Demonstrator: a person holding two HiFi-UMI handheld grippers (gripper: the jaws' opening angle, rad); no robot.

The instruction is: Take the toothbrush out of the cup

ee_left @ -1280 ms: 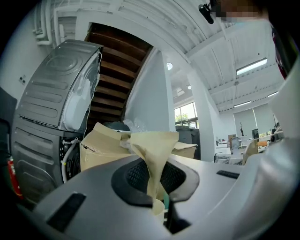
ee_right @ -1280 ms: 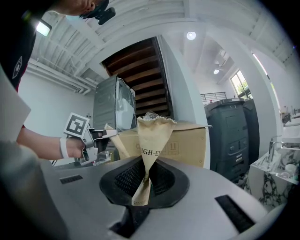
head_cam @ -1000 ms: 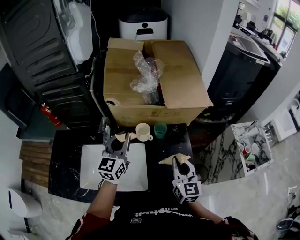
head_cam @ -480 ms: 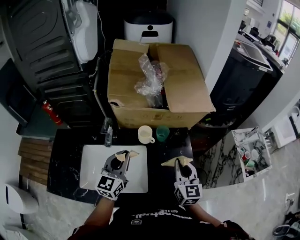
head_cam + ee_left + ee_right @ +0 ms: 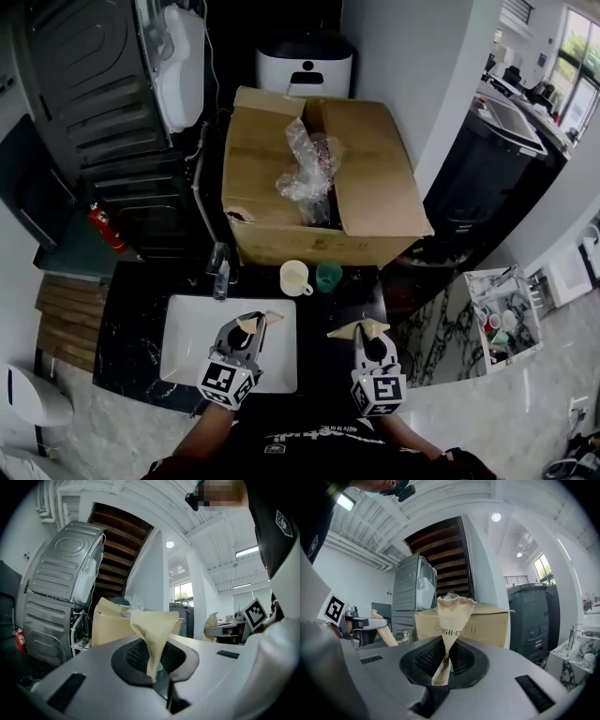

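Standing at a black counter (image 5: 131, 328), a person holds a two-jaw gripper in each hand, both pointing level toward the back wall. The left gripper (image 5: 255, 321) hangs over the right front part of a white sink (image 5: 187, 337). Its tan-taped tips are pressed together with nothing between them. The right gripper (image 5: 359, 329) sits over the dark counter just right of the sink, its taped tips likewise closed on nothing. The two grippers are side by side and apart.

At the back of the counter, well ahead of both grippers, a cream mug (image 5: 295, 277) and a green cup (image 5: 328, 276) stand next to each other, with a tap (image 5: 221, 272) to their left. The toothbrush is too small to make out from here, and which cup holds it cannot be told. Behind the cups stands an open cardboard box (image 5: 272, 187) with a crumpled plastic bag (image 5: 309, 169) sticking out of its top.
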